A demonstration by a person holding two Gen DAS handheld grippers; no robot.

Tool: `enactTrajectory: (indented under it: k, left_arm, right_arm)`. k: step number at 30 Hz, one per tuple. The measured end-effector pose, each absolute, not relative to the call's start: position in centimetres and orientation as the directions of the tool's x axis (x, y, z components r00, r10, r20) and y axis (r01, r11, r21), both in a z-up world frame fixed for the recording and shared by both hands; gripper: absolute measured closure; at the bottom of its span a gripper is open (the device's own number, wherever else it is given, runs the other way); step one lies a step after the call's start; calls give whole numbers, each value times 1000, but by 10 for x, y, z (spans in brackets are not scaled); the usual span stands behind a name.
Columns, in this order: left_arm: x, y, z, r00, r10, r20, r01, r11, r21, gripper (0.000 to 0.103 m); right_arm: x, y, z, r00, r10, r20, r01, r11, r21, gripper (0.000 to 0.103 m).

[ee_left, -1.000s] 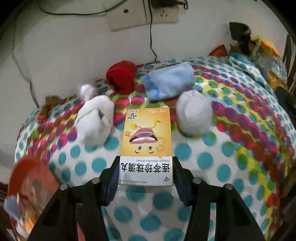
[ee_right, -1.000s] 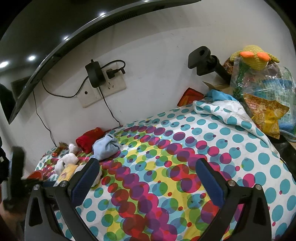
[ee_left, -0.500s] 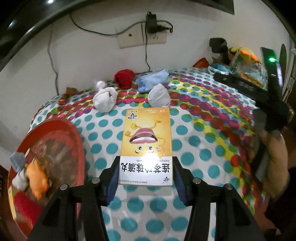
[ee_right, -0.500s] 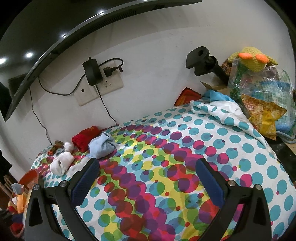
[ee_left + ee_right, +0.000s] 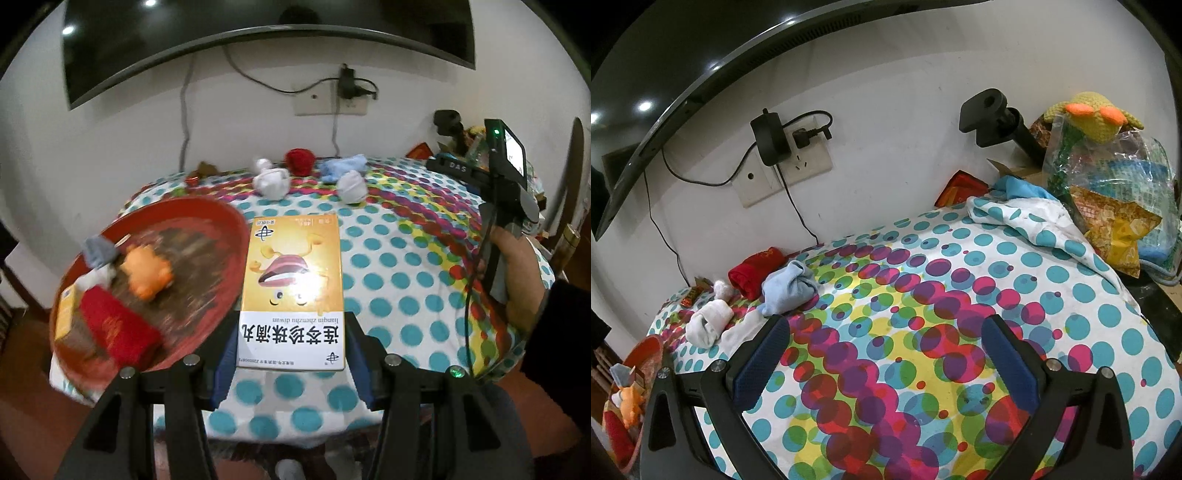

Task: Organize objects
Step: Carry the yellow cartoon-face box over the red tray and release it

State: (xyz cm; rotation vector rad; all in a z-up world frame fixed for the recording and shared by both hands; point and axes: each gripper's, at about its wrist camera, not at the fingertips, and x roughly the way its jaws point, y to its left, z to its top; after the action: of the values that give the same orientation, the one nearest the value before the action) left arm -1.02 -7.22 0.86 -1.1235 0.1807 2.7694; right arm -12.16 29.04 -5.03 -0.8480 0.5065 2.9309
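The left gripper [image 5: 291,354] pinches a yellow medicine box [image 5: 293,291] by its white lower end, both blue pads pressed against its long sides, and holds it above the near part of the table, over the dotted tablecloth [image 5: 399,266]. Just left of the box, at the table's left edge, is a round red tray [image 5: 207,218]; it holds a red folded cloth [image 5: 118,328], an orange soft toy [image 5: 149,271], a grey piece [image 5: 98,251], a small yellow box [image 5: 66,310] at its left rim, and something white between the grey piece and the red cloth that is too blurred to name. Along the far edge, by the wall, lie two white rolled socks [image 5: 271,182], a smaller white ball [image 5: 263,163], a red bundle [image 5: 300,161] and a light blue bundle [image 5: 341,168]. The right gripper [image 5: 886,354] hangs over the middle of the tablecloth with its fingers spread wide and nothing between them. At the far right corner a clear plastic bag [image 5: 1126,192] holds yellow and blue packets, with a yellow knitted toy [image 5: 1093,118] behind it.
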Motion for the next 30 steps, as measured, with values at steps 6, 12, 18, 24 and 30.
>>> enactTrajectory:
  k: [6,12,18,24,30]
  left_arm:
    - [14,-109,10,-719,38,-693,-87,-995,37,50]
    - [17,-155,20,-731,-23,-682,10,-1000,23,50]
    - [-16,-192,44,-740,-67,-669,94,-996,-5,50]
    - [-62,-202,58,-748,-127,-651,151,-988,20,50]
    - [-118,-201,55,-727,-199,-657,202,-977,72,50]
  right_arm:
    - [-125,295,-56,-831,-55,-553,-151,-936,319,0]
    - [-124,296,-56,-830,-62,-555,-149,-933,327,0]
    - [-125,296,-56,-828,-66,-557,-148,-932,330,0]
    - [-125,296,-56,-828,-65,-557,-148,-933,329,0]
    - [-124,295,-56,-829,-63,-556,-149,-932,329,0]
